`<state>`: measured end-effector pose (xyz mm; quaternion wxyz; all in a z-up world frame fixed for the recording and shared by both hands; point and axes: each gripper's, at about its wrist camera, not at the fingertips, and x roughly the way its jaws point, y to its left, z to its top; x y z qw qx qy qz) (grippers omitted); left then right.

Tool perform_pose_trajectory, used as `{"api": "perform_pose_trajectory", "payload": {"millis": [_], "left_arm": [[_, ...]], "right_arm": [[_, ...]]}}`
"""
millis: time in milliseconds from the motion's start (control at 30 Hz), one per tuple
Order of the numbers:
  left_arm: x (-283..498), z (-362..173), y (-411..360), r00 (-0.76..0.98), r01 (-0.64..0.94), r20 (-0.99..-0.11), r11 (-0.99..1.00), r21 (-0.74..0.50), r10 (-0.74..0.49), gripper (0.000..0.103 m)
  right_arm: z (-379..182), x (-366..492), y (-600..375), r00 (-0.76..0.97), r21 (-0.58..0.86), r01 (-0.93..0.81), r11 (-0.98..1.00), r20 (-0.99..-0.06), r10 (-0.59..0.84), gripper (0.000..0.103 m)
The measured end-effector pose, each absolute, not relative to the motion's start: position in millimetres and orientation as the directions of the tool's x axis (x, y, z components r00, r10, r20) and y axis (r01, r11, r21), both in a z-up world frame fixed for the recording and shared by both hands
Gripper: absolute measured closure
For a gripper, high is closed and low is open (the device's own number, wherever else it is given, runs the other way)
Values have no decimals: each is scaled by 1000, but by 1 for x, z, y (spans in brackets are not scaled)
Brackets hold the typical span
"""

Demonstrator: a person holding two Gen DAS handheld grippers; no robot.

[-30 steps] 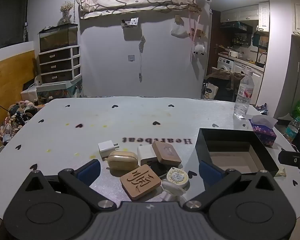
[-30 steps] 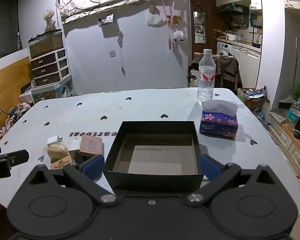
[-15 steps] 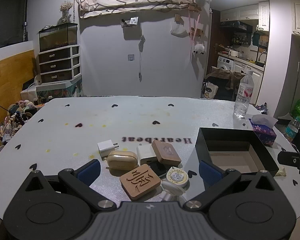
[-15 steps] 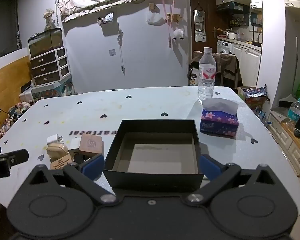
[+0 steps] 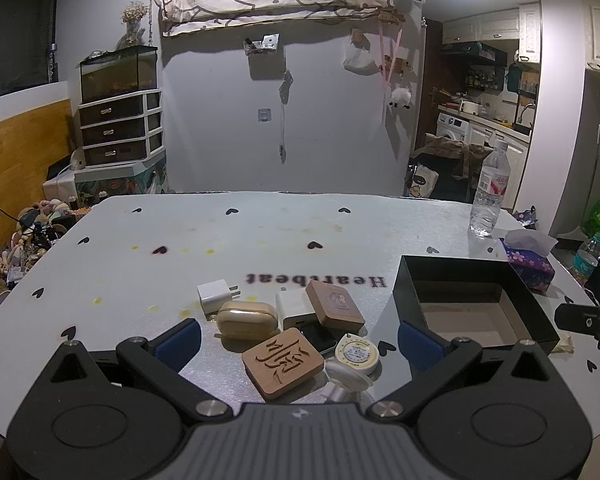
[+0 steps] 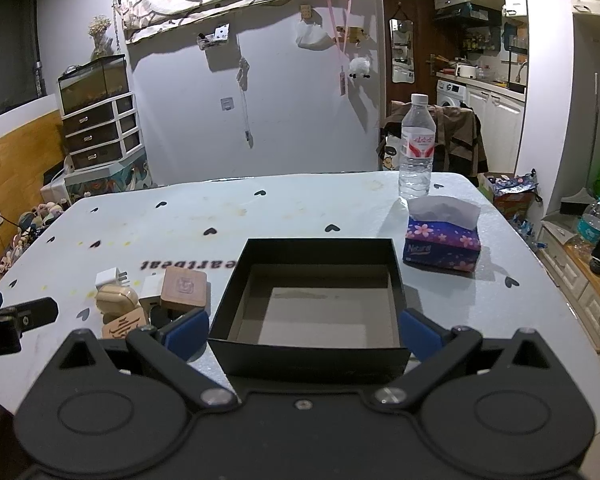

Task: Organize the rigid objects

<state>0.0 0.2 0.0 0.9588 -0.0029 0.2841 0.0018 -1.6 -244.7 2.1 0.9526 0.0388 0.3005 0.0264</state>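
Observation:
A cluster of small objects lies on the white table: a carved wooden block [image 5: 283, 358], a second wooden block [image 5: 334, 306], a beige earbud case [image 5: 247, 319], a white charger [image 5: 214, 294], a white cube adapter [image 5: 294, 307] and a round tape measure [image 5: 357, 353]. My left gripper [image 5: 298, 338] is open, its fingers either side of the cluster, just above the table. An empty black box [image 6: 320, 300] stands right of the cluster. My right gripper [image 6: 305, 330] is open and empty, spanning the box's near wall. The cluster shows in the right wrist view [image 6: 152, 292].
A water bottle [image 6: 417, 148] and a floral tissue pack [image 6: 443, 236] stand behind the box at the right. The table [image 5: 228, 240] carries heart prints and a "Heartbeat" print. A drawer unit with a tank [image 5: 120, 108] stands beyond the far left edge.
Both grippers have barely moved; the views have shifted slightly. Nothing was picked up or released.

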Motion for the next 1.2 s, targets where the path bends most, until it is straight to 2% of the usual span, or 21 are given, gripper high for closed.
{"api": "perform_pose_trajectory", "payload": {"millis": [1200], "left_arm": [[0,0,0,839,-6,-545,1000,-4,2,0]], "right_arm": [[-3,-1,-240,816,90,-30,995,-573,76,1]]}}
